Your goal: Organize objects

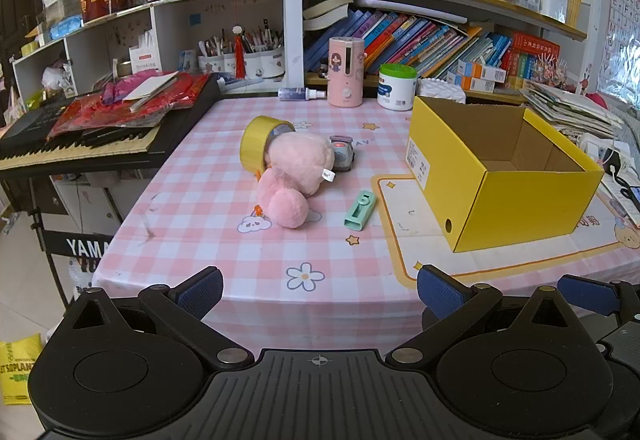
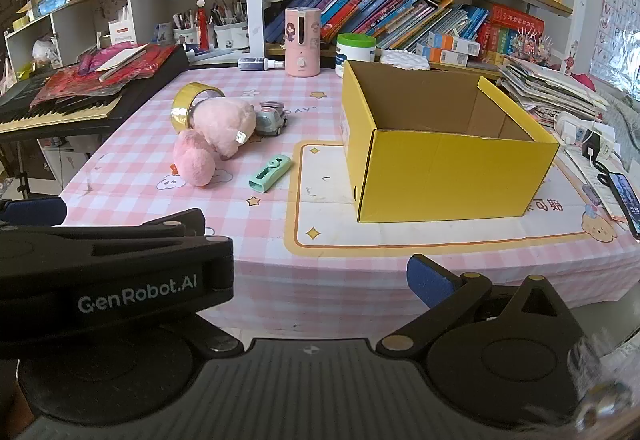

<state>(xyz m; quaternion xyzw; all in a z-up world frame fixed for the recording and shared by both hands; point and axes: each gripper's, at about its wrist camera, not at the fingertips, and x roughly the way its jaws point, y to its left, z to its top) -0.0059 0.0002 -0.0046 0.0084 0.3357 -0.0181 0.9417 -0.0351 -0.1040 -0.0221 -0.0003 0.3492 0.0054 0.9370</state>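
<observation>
A pink plush toy (image 1: 296,176) (image 2: 216,132) lies mid-table on the pink checked cloth. A yellow tape roll (image 1: 256,144) (image 2: 188,102) leans against its far left side. A grey toy car (image 1: 342,154) (image 2: 272,118) sits just behind it. A mint green stationery piece (image 1: 360,210) (image 2: 270,168) lies between the plush and the yellow cardboard box (image 1: 520,208) (image 2: 440,176), which stands open and empty at the right. My left gripper (image 1: 320,292) is open at the table's near edge, holding nothing. My right gripper (image 2: 316,280) is beside it, open; its left finger is hidden behind the left gripper's body (image 2: 100,272).
A keyboard piano (image 1: 80,144) piled with red bags juts in at the left. A pink humidifier (image 1: 346,72), a white jar (image 1: 396,86) and a spray bottle (image 1: 300,94) line the back edge. Papers (image 1: 568,108) and a phone (image 2: 624,196) lie right of the box.
</observation>
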